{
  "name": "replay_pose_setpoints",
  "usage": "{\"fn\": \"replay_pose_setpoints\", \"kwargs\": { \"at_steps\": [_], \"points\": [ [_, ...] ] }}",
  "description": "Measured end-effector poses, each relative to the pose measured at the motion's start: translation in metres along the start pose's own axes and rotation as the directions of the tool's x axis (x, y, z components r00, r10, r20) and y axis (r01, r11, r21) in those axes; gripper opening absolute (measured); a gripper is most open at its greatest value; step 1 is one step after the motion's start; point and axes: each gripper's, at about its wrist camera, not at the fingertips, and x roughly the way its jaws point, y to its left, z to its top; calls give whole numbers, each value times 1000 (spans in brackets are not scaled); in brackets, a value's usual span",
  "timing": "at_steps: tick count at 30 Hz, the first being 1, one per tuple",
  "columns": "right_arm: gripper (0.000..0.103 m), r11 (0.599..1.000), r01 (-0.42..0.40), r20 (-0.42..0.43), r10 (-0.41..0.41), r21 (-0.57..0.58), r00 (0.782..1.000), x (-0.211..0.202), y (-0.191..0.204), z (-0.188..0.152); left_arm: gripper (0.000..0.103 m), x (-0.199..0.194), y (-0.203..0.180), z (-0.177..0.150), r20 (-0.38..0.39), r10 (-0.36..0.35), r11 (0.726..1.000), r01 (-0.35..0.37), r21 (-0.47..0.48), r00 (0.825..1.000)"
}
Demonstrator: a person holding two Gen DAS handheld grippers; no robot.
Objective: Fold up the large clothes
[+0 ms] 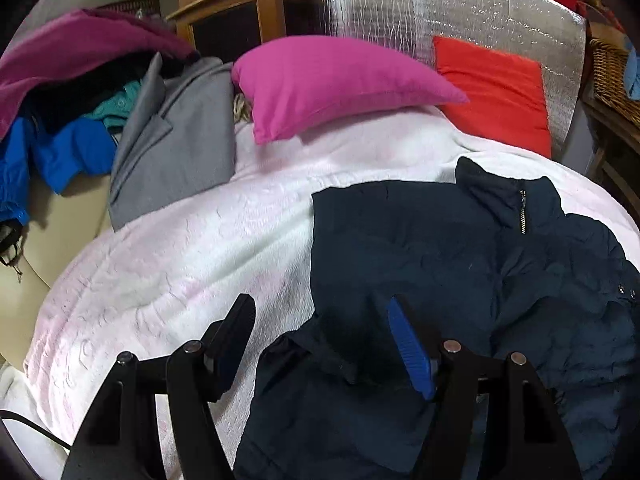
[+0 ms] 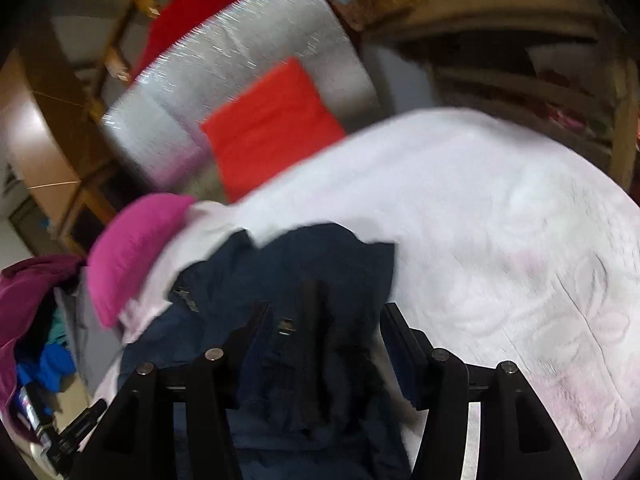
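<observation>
jacket: navy puffer (image 1: 460, 248) lying on my white blanket (image 1: 200, 248), collar toward the pillows
left gripper (image 1: 324, 340): spread wide, holding nothing
right gripper (image 2: 320, 328): blurry, jacket between fingers, can't tell if pinched
pillows: 1 pink (image 1: 332, 84), 1 red (image 1: 496, 88)

Left claw (image 1: 320, 344): black angular arms, silver round bolts, blue ribbed pads. Right claw (image 2: 324, 320): same black build.
</observation>
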Motion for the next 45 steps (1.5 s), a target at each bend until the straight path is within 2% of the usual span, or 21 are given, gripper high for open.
{"fn": "replay_pose_setpoints", "kwargs": {
  "at_steps": [4,5,8,13,16,19,21,22,24,26,28,30,32,34,36,37,39,43,45],
  "points": [
    [56,991,-100,-6,100,-93,995,-5,27,-6,70,-2,-5,1,11,2,1000,-2,14,1000],
    [53,986,-113,-20,111,-126,994,-3,36,-10,70,-2,-6,1,12,4,1000,-4,20,1000],
    [53,974,-132,-75,120,-182,990,5,52,-19,70,-3,-10,0,13,6,1000,-6,30,1000],
    [53,969,-99,-203,53,-224,978,37,61,-38,70,4,-16,-3,-12,5,999,-5,54,1000],
    [52,975,-61,-306,-7,-212,952,58,50,-51,70,27,-23,-12,-130,25,994,-11,111,991],
    [52,976,-68,-319,-1,-206,948,58,48,-52,70,33,-19,-13,-167,-1,997,15,80,986],
    [52,979,-102,-314,43,-174,948,51,47,-49,70,25,-15,-9,-156,-37,998,46,52,987],
    [52,979,-148,-318,98,-139,943,47,47,-47,70,18,-14,-7,-141,-72,997,77,31,987],
    [54,966,-251,-335,216,-65,917,41,46,-45,70,6,-14,-4,-116,-154,988,154,-4,981],
    [54,948,-317,-350,289,-21,891,38,48,-48,70,-5,-19,-3,-95,-245,970,244,-21,965],
    [54,934,-358,-371,340,22,864,39,51,-56,71,-10,-31,-4,-99,-304,952,305,-15,947],
    [54,922,-381,-395,378,74,838,46,55,-63,71,-6,-45,-9,-138,-340,940,342,-15,930],
    [54,905,-393,-436,422,160,795,56,55,-73,71,3,-54,-13,-192,-368,929,367,-44,910],
    [54,895,-378,-476,446,236,758,66,54,-81,71,14,-58,-20,-262,-424,906,405,-126,867],
    [61,887,-356,-510,460,293,727,72,52,-90,71,22,-59,-25,-313,-484,875,437,-210,818],
    [71,889,-339,-518,455,307,724,75,51,-92,71,24,-61,-26,-326,-499,866,441,-236,803],
    [75,882,-324,-502,463,342,730,78,46,-93,74,30,-60,-28,-338,-520,850,436,-296,784],
    [80,857,-298,-426,477,421,769,83,37,-93,78,38,-60,-30,-316,-550,819,425,-386,773],
    [80,841,-290,-397,484,457,780,89,34,-93,78,42,-59,-28,-297,-561,804,424,-417,773]
  ]
}}
